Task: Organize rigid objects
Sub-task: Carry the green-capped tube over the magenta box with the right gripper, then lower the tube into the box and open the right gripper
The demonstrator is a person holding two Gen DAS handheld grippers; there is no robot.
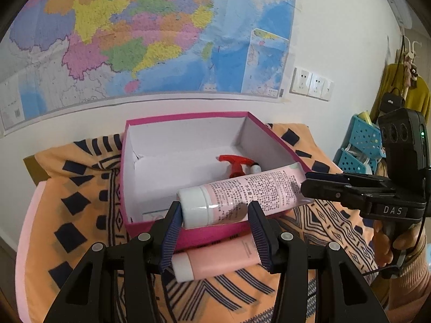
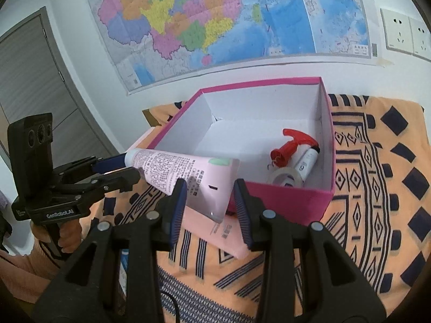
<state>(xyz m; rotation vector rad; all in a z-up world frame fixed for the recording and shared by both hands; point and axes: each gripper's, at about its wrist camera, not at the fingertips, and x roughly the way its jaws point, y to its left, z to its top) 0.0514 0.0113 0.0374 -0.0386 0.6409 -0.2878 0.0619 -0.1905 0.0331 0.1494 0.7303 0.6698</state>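
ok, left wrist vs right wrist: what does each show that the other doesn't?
Left wrist only: the peach tube's white cap, blue baskets, yellow garment.
Right wrist only: tape roll in the box, grey door.
Both: pink box, pink tube spanning the left gripper and right gripper, red-trigger spray bottle, wall map.

Box [image 1: 188, 235]: magenta-pink outside, white inside. Tube [image 1: 242, 193] between left hand-held gripper [image 1: 215, 212] pads: pale pink, dense dark print, white cap, green patch at crimped end. Second tube [image 1: 221, 261] below it: salmon pink, white cap. Spray bottle [image 2: 301, 156] ahead of right hand-held gripper [image 2: 210, 199]: red trigger, white body. Cloth [image 2: 377, 188]: orange, navy diamonds and stripes. Gripper pads [image 1: 172, 231]: blue, ribbed; frames black. Wall map [image 1: 134, 40]: multicoloured regions, blue sea.
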